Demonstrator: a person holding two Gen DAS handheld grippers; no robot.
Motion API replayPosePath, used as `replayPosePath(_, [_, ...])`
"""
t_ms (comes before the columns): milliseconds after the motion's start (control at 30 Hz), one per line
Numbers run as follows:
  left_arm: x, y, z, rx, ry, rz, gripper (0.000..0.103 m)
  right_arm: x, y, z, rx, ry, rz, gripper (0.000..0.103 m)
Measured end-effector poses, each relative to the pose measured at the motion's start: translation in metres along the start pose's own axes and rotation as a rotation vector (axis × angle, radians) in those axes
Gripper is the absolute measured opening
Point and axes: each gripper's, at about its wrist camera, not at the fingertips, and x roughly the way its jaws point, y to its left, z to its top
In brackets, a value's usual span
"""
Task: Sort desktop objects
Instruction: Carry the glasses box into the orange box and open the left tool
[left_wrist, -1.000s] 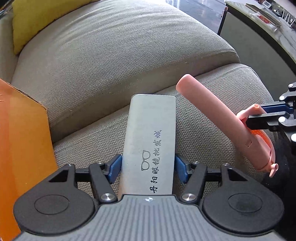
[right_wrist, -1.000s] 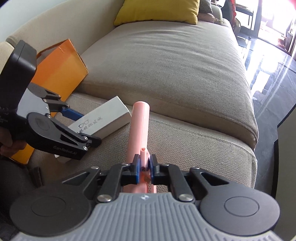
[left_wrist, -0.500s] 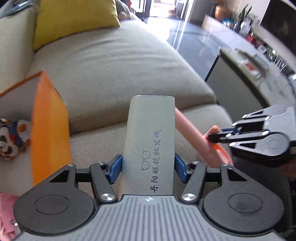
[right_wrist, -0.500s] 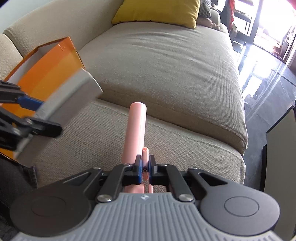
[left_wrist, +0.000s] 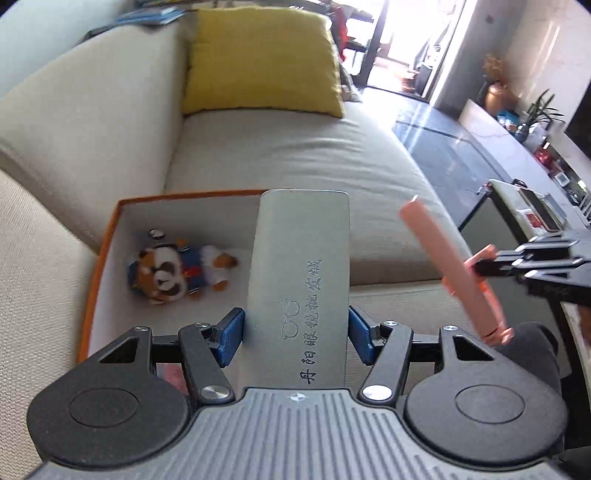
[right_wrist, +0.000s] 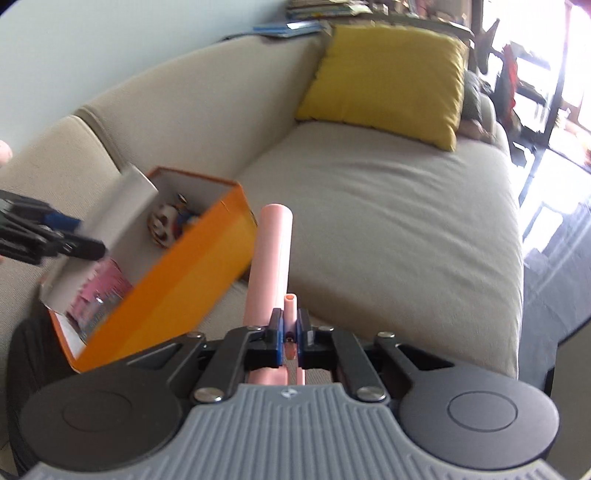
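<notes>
Case (left_wrist: 301, 280) clamped in left gripper (left_wrist: 295, 334), held lengthwise over box (left_wrist: 110, 229) at sofa's left end; pink tool (right_wrist: 271, 258) pinched in right gripper (right_wrist: 290, 334), farther off

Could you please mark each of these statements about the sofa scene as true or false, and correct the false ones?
1. The left hand-held gripper is shut on the grey glasses case. True.
2. The right hand-held gripper is open with nothing in it. False: it is shut on a thin part of the pink tube-shaped object.
3. A plush toy lies inside the orange box. True.
4. The cushion at the back of the sofa is blue. False: it is yellow.
5. The glasses case already lies in the box. False: it is held above it.
</notes>
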Motion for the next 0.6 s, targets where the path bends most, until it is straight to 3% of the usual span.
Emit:
replayPosePath(167, [0.05,0.032,0.005,-0.094,0.084,0.033,0.07,0.005,0.029,0.041,-0.084,-0.028,0.025,0.007])
replayPosePath(467, [0.138,0.054,0.012,-0.175,0.165,-0.073,0.07,0.033,0.049,0.081,-0.183,-0.011,-0.019,0.007])
replayPosePath(600, [0.157,0.064,0.012,-0.236,0.177,-0.172,0.07,0.043,0.05,0.082,-0.183,0.014,-0.025,0.006])
